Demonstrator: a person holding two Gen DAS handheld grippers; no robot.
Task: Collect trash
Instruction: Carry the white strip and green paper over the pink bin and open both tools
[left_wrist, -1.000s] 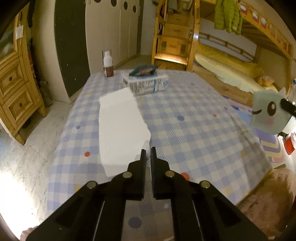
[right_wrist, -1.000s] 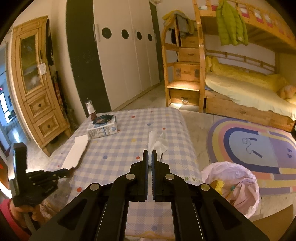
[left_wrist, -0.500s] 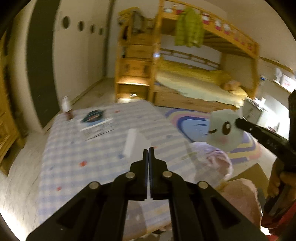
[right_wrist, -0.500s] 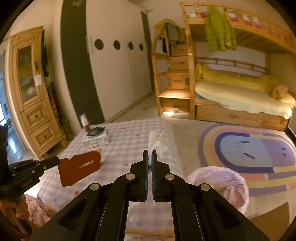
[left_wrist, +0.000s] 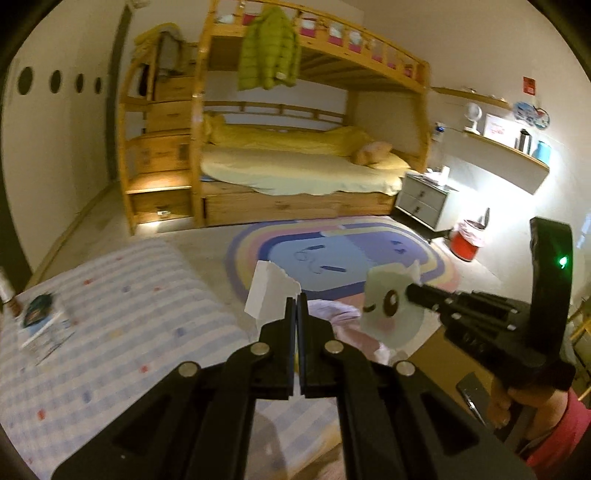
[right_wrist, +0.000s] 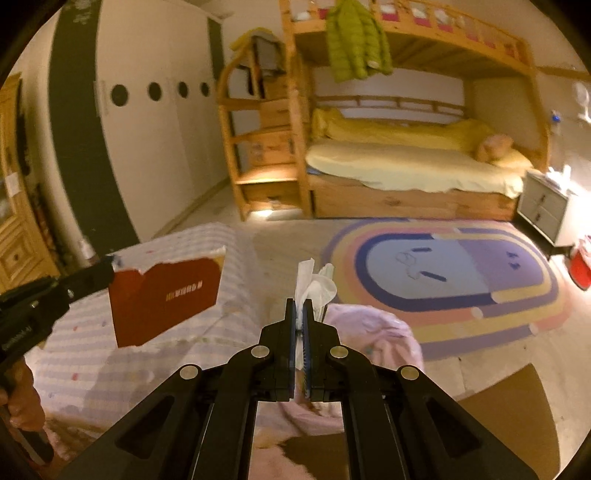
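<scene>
The torn card (right_wrist: 164, 297) was lying flat on the table a second ago. Now it is up in the air, and both cameras have swung toward the bunk bed (left_wrist: 295, 173) and the rug (left_wrist: 332, 258).

The card is flat and stiff with a ragged, ripped top edge. One side is white, as the left camera shows it (left_wrist: 267, 299). The other side is dark red with a small line of gold print. The left gripper (left_wrist: 296, 314) pinches it at one edge, with its jaws squeezed tight together. The card hangs past the edge of the table (left_wrist: 110, 314), which has a soft checked cloth with little colored dots.

The right gripper (right_wrist: 299, 314) holds a soft, crumpled white tissue (right_wrist: 314, 284). Its jaws are closed on the bottom of the tissue, and the rest sticks up above them. In the left camera, a pale sticker with a cute face (left_wrist: 391, 310) sits at the tip of the right gripper.

Just below both grippers is a thin, wrinkly pink bag (right_wrist: 373, 332) on the floor. A box (left_wrist: 40, 328) lies on the far side of the table. A puffy green jacket (right_wrist: 356, 40) hangs from the top bunk.
</scene>
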